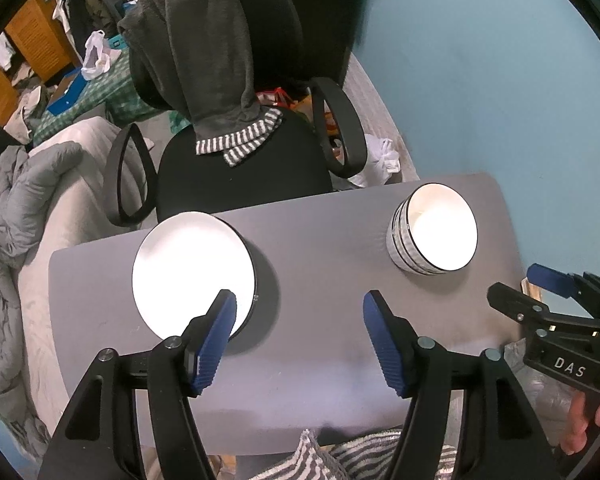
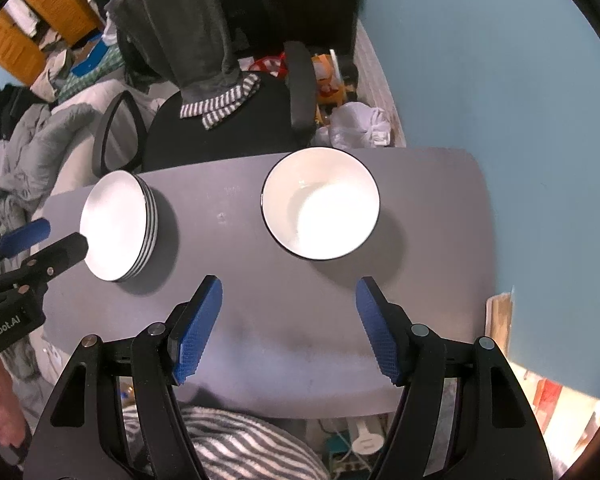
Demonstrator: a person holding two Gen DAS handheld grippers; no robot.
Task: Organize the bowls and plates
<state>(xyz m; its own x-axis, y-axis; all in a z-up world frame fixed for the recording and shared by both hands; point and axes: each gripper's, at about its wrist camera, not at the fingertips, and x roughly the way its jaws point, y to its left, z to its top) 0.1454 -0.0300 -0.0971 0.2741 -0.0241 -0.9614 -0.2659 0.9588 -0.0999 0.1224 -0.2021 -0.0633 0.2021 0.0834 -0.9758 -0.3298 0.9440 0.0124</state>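
Left tongs [image 1: 300, 336]: I hold them wide apart and empty, low over the table's [image 1: 320, 240] near edge.
Right tongs [image 2: 287, 320]: also apart, clamped on nothing.
Plates [image 1: 193, 274]: a stack on the table's left; my left tongs' left pad overlaps its near rim in the left view, contact unclear. Left hand is nearer.
Bowls [image 2: 322, 204]: stacked on the right, straight ahead of my right tongs, a gap between.
Look: white inside, dark rims, grey-striped sides; both piles upright and round, no long axis.
Judgement: sorting looks nearly done.
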